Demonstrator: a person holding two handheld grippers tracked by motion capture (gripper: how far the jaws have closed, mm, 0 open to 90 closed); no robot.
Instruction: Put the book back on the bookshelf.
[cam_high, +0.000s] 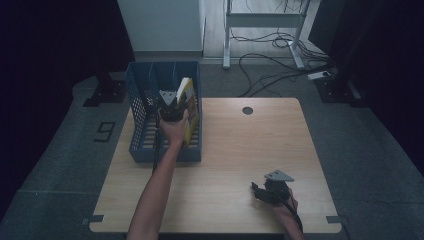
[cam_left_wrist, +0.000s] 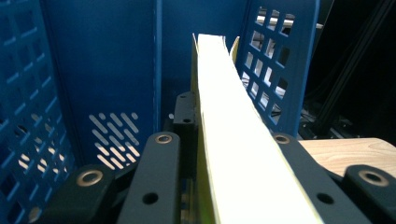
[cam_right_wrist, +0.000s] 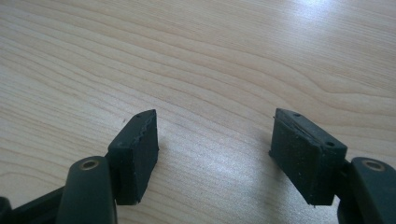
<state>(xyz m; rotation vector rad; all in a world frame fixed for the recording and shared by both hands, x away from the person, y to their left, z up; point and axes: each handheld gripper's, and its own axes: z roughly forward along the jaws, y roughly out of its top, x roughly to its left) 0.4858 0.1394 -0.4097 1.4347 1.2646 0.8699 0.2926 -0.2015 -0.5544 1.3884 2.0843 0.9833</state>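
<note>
Blue rack has one yellow book clamped by left gripper; right gripper wide.

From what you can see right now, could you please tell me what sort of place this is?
Probably a lab or recording workspace: a wooden table bearing a blue file rack, loose cables across the grey floor, and dark curtains alongside.
</note>
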